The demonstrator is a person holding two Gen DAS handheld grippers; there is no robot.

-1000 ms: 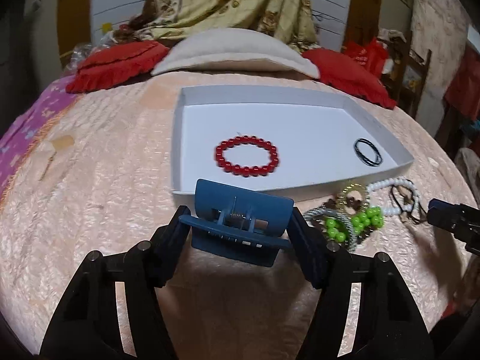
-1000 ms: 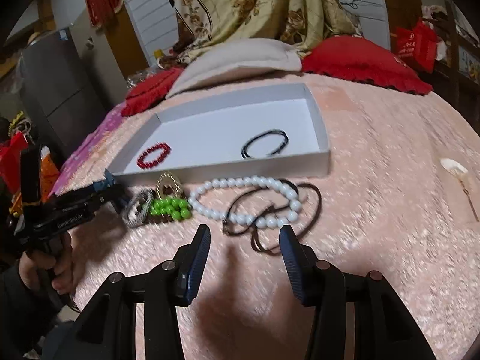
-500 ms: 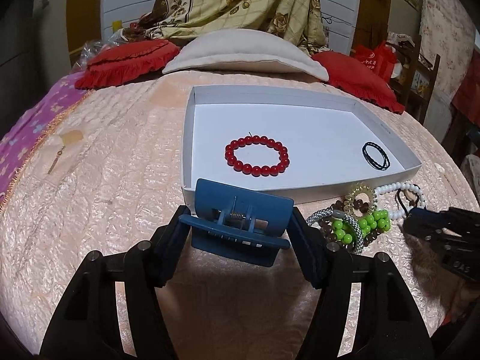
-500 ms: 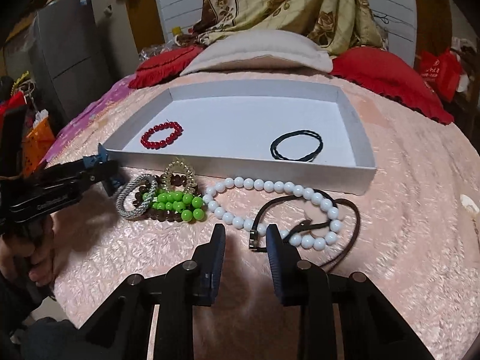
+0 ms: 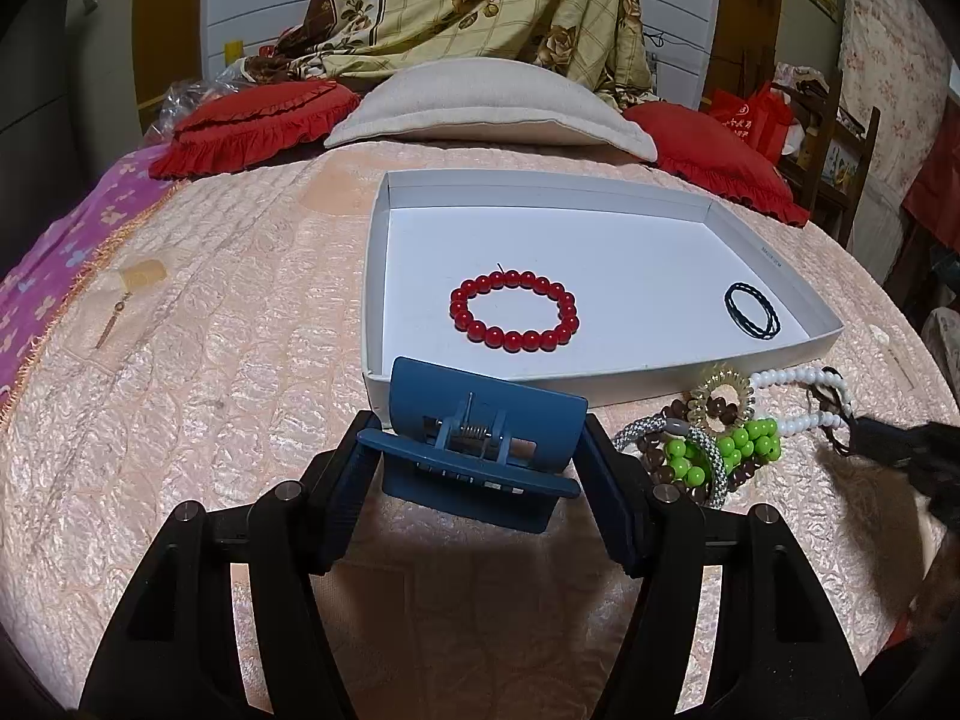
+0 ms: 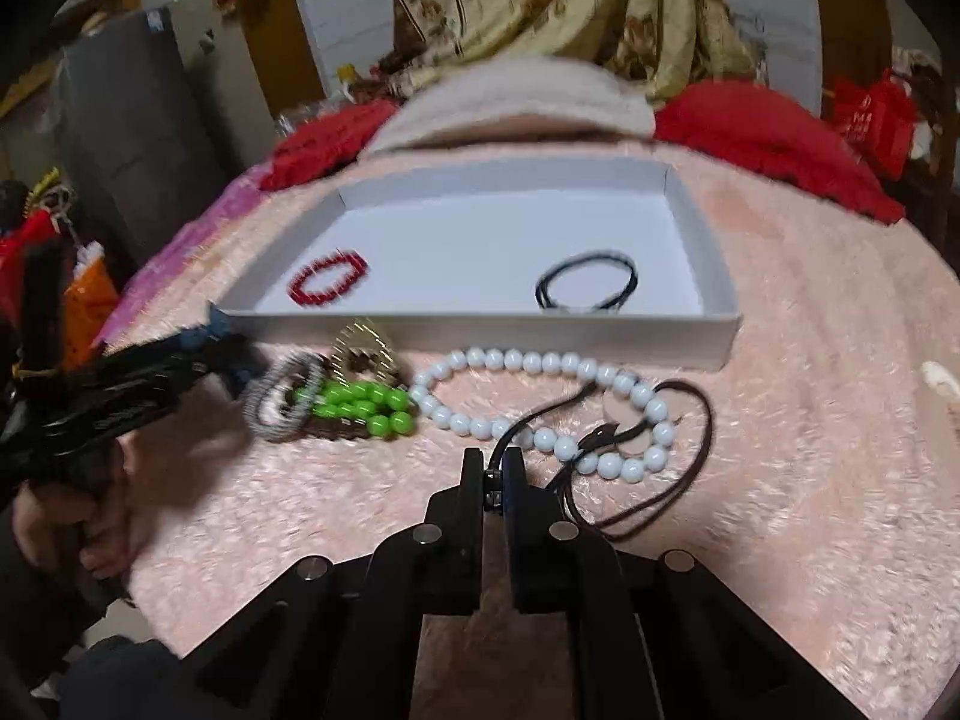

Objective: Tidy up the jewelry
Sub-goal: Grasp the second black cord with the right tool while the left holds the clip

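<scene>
Brown cord bracelet (image 6: 654, 468), at lower centre of the right wrist view, is pinched at its end by the right gripper (image 6: 493, 468). Centre-low in the left view, the left gripper (image 5: 480, 468) clamps a blue hair claw (image 5: 480, 441) before the white tray (image 5: 600, 384).

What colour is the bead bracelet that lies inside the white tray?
Red. The bracelet shows best in the left wrist view.

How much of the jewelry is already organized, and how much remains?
Done: red bracelet and black band lie in the white tray. In hand: left hand-held gripper holds the blue clip; right hand-held gripper pinches the brown cord. Left: white beads, green beads.
</scene>
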